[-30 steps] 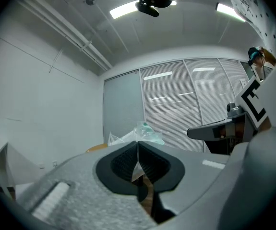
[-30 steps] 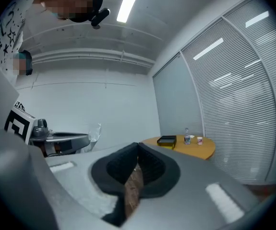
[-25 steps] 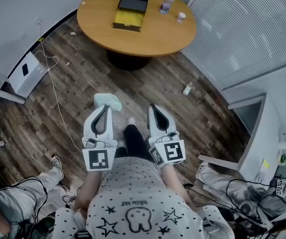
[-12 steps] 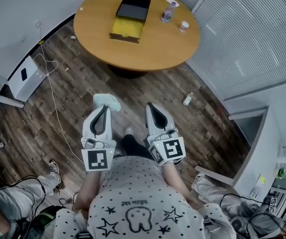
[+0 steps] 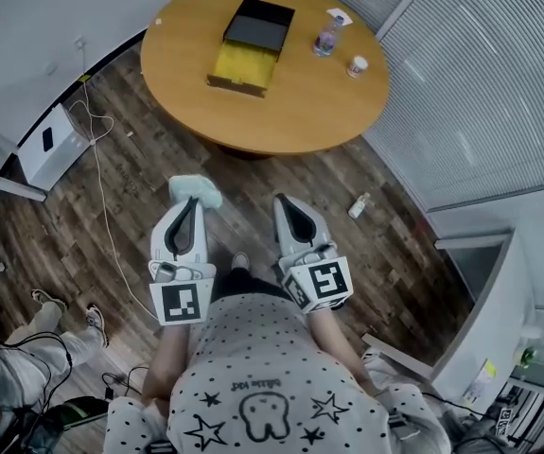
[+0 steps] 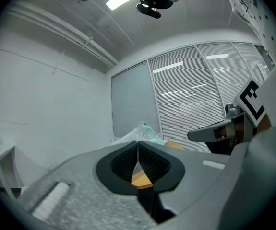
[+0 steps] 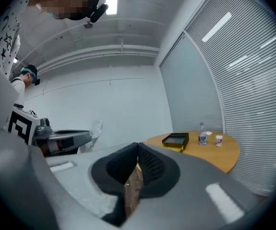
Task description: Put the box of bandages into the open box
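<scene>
Two grippers are held close against the person's body, above the wooden floor (image 5: pixel 111 178) and well apart from the round table (image 5: pixel 319 102). The left gripper (image 5: pixel 192 202) has its jaws pressed together on the edge of a pale green packet in clear wrap, most likely the box of bandages (image 5: pixel 196 189), which hangs out past the tips. The right gripper (image 5: pixel 284 204) is clenched too, with nothing between its jaws. The open box (image 5: pixel 250 34) lies on the table's far side, its yellow inside facing the person, with a bottle (image 5: pixel 326 38) and a small cup (image 5: pixel 357 65) near it. The main risk appears to be the pinch itself: it seems to catch only thin wrap, so a jolt on the way over could let the packet slide out and drop to the floor. A cable (image 5: pixel 106 206) trails across the boards to the left and could catch a foot. At the table, a wide reach might knock the bottle, or the packet might land on the black lid instead of the yellow tray.
</scene>
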`<control>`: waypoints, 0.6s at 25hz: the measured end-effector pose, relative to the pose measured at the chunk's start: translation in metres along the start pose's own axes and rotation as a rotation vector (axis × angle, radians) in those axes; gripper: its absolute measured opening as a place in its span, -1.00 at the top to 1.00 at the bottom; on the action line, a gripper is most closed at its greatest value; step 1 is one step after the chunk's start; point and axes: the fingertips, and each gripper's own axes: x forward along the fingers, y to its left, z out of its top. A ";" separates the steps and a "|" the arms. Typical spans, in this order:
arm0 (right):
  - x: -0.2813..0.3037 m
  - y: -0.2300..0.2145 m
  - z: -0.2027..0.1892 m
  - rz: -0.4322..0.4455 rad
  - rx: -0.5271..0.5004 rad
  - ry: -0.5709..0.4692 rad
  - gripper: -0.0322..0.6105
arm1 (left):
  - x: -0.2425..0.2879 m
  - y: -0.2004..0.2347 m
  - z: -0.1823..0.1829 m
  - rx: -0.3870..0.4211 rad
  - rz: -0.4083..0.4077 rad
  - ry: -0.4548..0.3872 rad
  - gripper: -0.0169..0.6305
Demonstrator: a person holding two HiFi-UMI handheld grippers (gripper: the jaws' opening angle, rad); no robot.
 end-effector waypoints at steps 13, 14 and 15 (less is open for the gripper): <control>-0.002 -0.024 -0.003 0.015 0.020 0.009 0.89 | 0.017 -0.004 0.002 0.038 0.032 0.015 0.90; -0.002 -0.024 -0.003 0.013 0.022 0.008 0.89 | 0.017 -0.004 0.001 0.041 0.029 0.017 0.90; -0.002 -0.025 -0.002 0.011 0.024 0.006 0.89 | 0.018 -0.005 0.001 0.045 0.026 0.018 0.90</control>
